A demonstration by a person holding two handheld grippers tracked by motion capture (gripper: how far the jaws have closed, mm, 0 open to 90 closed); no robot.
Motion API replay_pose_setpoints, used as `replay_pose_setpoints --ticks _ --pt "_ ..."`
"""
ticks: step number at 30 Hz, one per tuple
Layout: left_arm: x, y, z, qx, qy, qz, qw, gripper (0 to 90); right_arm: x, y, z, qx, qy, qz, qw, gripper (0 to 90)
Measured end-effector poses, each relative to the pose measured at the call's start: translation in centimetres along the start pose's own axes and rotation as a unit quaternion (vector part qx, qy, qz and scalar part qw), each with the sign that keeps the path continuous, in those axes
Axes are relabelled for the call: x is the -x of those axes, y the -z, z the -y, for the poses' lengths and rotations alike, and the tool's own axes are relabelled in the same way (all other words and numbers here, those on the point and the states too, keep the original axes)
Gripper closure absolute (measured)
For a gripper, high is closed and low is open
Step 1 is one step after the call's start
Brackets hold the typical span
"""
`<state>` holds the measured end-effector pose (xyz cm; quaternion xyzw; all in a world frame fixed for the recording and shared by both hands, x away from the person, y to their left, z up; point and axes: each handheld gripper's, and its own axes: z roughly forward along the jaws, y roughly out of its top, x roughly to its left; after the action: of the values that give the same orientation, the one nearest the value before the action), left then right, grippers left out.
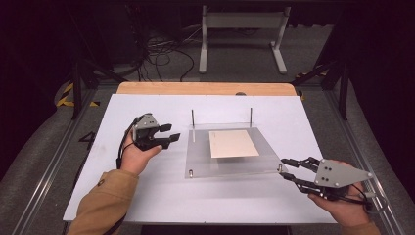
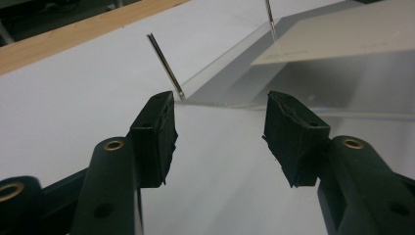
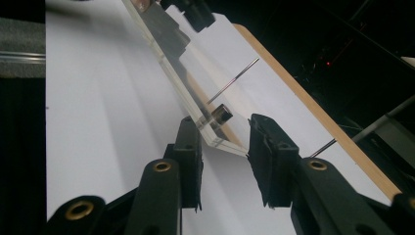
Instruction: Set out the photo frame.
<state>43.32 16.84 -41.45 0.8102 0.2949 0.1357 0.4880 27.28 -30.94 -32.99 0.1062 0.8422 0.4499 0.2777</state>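
Note:
A clear acrylic plate [image 1: 200, 156] stands raised on short metal feet in the middle of the white board. A beige sheet [image 1: 233, 143] lies on it, and two thin upright rods [image 1: 193, 117] rise at its far edge. My left gripper [image 1: 171, 133] is open with nothing in it, just left of the plate and pointing at it. In the left gripper view the jaws of my left gripper [image 2: 220, 122] frame the plate's corner [image 2: 230, 73] and one rod [image 2: 164, 63]. My right gripper [image 1: 285, 168] is at the plate's near right corner. There the corner [image 3: 230, 144] and a metal foot [image 3: 222, 115] lie between the open jaws.
The white board [image 1: 147, 196] covers a table with a wooden far edge [image 1: 205, 88]. Behind the table, a white metal stand [image 1: 242, 29] and loose cables [image 1: 161, 54] are on the floor. Metal rails run along both sides of the table.

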Motion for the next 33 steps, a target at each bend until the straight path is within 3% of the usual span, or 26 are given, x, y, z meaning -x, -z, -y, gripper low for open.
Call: replay_pose_setpoints --ticks 8,12,16,27,33 --pt "1.0 1.5 1.9 -0.009 -0.003 -0.009 0.9999 44.3 2.0 0.1 -1.0 0.020 -0.020 0.000 0.9996 67.2" --pt "1.9 2.2 2.5 -0.012 -0.013 -0.015 0.9997 43.6 3.6 0.1 -1.7 0.038 -0.031 0.008 0.9988 68.2" --pt "2.3 2.2 3.2 -0.018 -0.008 -0.013 0.9997 43.2 5.2 -0.1 -2.6 0.047 -0.045 0.021 0.9977 69.1" --pt "2.2 2.8 4.6 -0.027 0.007 -0.021 0.9994 42.6 8.7 -0.9 -4.1 0.072 -0.082 0.035 0.9934 69.6" --pt "1.9 3.7 5.1 -0.021 0.014 -0.031 0.9992 42.3 10.5 -1.7 -5.3 0.077 -0.097 0.043 0.9914 70.5"
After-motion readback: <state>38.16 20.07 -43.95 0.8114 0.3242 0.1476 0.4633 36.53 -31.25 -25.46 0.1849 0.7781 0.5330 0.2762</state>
